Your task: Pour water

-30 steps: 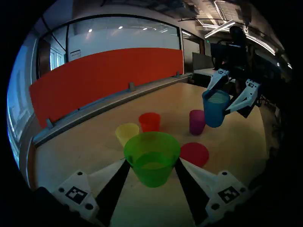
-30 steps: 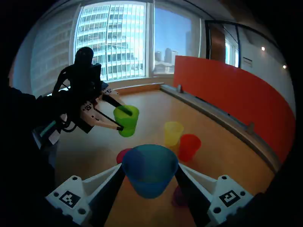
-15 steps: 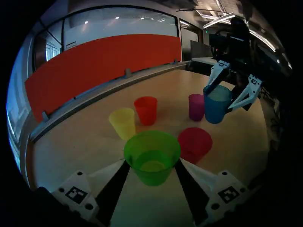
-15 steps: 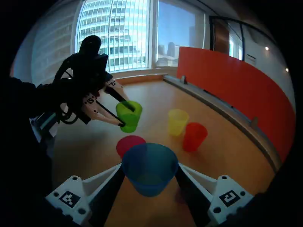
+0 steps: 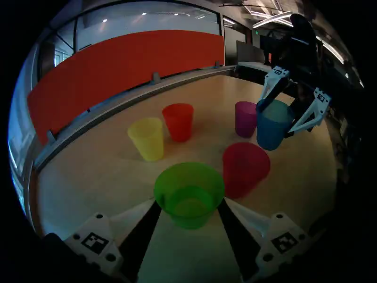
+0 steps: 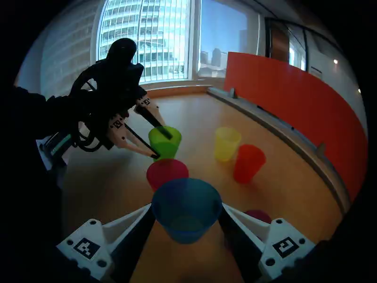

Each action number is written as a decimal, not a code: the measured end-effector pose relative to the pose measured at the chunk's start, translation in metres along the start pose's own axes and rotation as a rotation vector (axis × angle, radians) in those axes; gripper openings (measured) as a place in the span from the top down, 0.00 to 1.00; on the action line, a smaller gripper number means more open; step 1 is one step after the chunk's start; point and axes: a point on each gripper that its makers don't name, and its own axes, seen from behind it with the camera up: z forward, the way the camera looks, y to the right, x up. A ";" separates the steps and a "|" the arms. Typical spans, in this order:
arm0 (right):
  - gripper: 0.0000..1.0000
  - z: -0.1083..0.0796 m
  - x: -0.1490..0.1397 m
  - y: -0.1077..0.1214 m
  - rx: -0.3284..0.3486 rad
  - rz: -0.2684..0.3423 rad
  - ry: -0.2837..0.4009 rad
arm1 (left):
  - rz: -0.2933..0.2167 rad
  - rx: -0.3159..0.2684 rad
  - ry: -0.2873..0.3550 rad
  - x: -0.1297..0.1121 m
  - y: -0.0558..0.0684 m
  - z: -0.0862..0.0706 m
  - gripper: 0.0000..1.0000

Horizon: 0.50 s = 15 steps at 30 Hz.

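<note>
Green translucent plastic: the green cup [image 5: 189, 188] sits at the centre of the left gripper view, between the two fingers of the left claw [image 5: 188, 203]. The claw is closed partway, so that both fingers press on the cup's wall. The cup's mouth faces up and its long axis is upright. A paler patch at the bottom may be water, though the dim light leaves this uncertain. Just beyond it to the right stands a crimson cup [image 5: 245, 167], near but apart. Farther off stand a yellow cup [image 5: 147, 137] and an orange cup [image 5: 178, 121], side by side, and a purple cup [image 5: 245, 119]. Just beside the purple cup, the right claw [image 5: 274, 120] grips a blue cup [image 5: 272, 132], mouth up. Bare worktop [image 5: 89, 170] lies open to the left of the yellow cup. Its far edge runs along a rail below an orange partition [image 5: 118, 70].

Right gripper view: the blue cup sits between the right claw's fingers, both pressing its sides, upright with its mouth up. The crimson cup stands just beyond it, and the green cup, in the left claw, is just behind that. A person's dark arm [image 6: 33, 127] leads to that claw. The yellow and orange cups stand to the right, well apart from the blue cup. The purple cup's rim shows beside the right finger. Open worktop stretches from the cups toward a window [image 6: 146, 42].
</note>
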 end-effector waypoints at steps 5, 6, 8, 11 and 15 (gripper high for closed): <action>0.08 0.002 -0.002 0.000 0.001 0.004 -0.004 | -0.003 -0.003 -0.008 -0.007 0.001 0.004 0.18; 0.08 0.002 -0.002 0.000 0.001 0.004 -0.004 | -0.004 -0.003 -0.010 -0.008 0.001 0.005 0.17; 0.08 0.002 -0.003 0.000 0.000 0.005 -0.005 | -0.004 -0.003 -0.013 -0.011 0.001 0.006 0.17; 0.08 0.003 -0.004 -0.001 0.001 0.009 -0.006 | -0.008 -0.004 -0.012 -0.012 0.001 0.007 0.18; 0.08 0.004 -0.005 -0.002 0.002 0.010 -0.008 | -0.016 -0.009 -0.009 -0.014 0.001 0.007 0.17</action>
